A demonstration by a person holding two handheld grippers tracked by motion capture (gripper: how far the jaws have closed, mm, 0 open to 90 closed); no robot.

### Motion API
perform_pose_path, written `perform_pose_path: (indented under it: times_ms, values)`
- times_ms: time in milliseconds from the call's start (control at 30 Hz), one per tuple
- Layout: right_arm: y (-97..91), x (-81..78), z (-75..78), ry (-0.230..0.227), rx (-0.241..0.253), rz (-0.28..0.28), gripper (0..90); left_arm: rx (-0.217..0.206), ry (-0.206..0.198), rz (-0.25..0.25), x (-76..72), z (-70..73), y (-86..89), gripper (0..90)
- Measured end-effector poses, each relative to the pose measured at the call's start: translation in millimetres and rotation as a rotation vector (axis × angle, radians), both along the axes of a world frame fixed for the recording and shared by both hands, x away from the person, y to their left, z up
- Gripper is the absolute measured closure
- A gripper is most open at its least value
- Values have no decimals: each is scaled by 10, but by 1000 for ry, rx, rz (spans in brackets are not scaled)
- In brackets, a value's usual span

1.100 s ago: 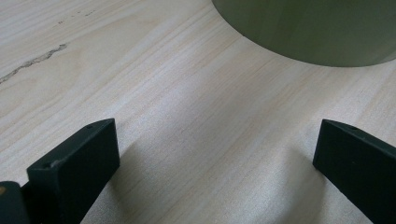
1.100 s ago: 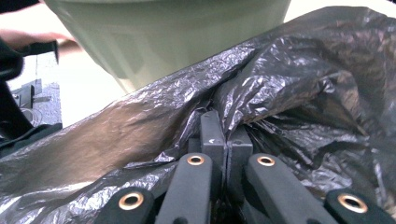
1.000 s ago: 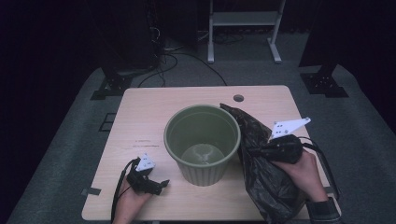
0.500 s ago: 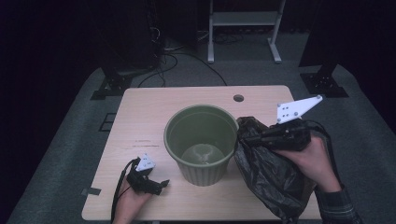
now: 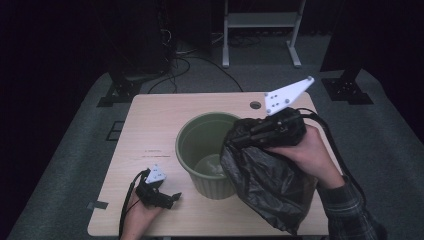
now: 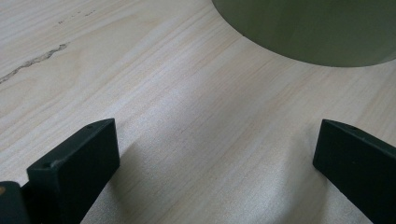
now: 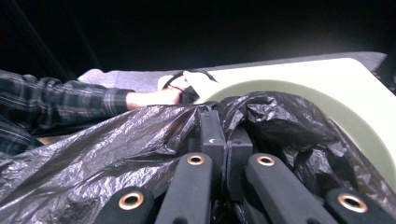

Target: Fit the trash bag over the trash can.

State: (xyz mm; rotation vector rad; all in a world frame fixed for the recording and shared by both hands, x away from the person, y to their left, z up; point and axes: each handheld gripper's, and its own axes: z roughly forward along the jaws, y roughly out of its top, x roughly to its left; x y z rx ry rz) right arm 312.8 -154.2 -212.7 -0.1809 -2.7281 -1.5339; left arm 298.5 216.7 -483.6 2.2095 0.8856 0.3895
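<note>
The tabletop is lit from overhead while the room around it falls to near black. Soft shadows spread beneath the left fingers; beyond the right fingers, the black bag shows glare, and the background looks slightly blurred, perhaps from motion.

Right tool: black body, grey three-cornered plate with screws, black cable, copper rivets on arms. Left tool: black, small grey plate, cable. Plaid sleeve.

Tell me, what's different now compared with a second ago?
The right gripper, its jaws shut on the black bag, has lifted the bag's top edge up and toward the green bin, so the bag now hangs against the bin's side. The left gripper, jaws open, the bin and the table have stayed put.
</note>
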Motion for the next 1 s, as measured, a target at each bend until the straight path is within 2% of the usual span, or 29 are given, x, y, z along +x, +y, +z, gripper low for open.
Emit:
perform_pose_path:
  times_ms: [67, 100, 133, 167, 300, 433, 467, 500, 567, 667, 733, 833, 900, 1000]
  values:
    - [63, 12, 20, -3, -8, 10, 896, 0, 0, 0, 0, 0, 0, 0]
    - [195, 27, 50, -1, -12, 33, 896, 0, 0, 0, 0, 0, 0, 0]
    - [195, 27, 50, -1, -12, 33, 896, 0, 0, 0, 0, 0, 0, 0]
    - [308, 35, 71, 5, -13, 56, 896, 1, 0, 0, 0, 0, 0, 0]
    - [561, 50, 107, -5, -32, 87, 896, -1, 2, -2, -2, 0, -2, 0]
    - [786, 66, 147, 1, -33, 117, 896, 0, 1, -4, -2, -1, -2, 0]
    - [786, 66, 147, 1, -33, 117, 896, 0, 1, -4, -2, -1, -2, 0]
    - [898, 72, 167, 1, -30, 132, 896, -1, 1, -4, -2, -1, -2, 0]
    - [952, 75, 177, 0, -29, 140, 896, -1, 0, -4, -2, -1, -3, 0]
    - [1143, 62, 191, 3, -24, 166, 896, 0, 0, -6, -3, 0, -3, 0]
    - [1212, 68, 181, 6, -6, 180, 895, 0, 0, -6, -3, 0, -3, 0]
    - [1270, 93, 139, 37, 16, 195, 895, 0, 0, -7, -4, 0, -3, 0]
    - [1288, 99, 117, 36, 9, 194, 895, 0, 0, -7, -5, 0, -4, 0]
    - [1280, 130, 26, 37, -44, 163, 894, 0, -1, -8, -7, 0, -4, 0]
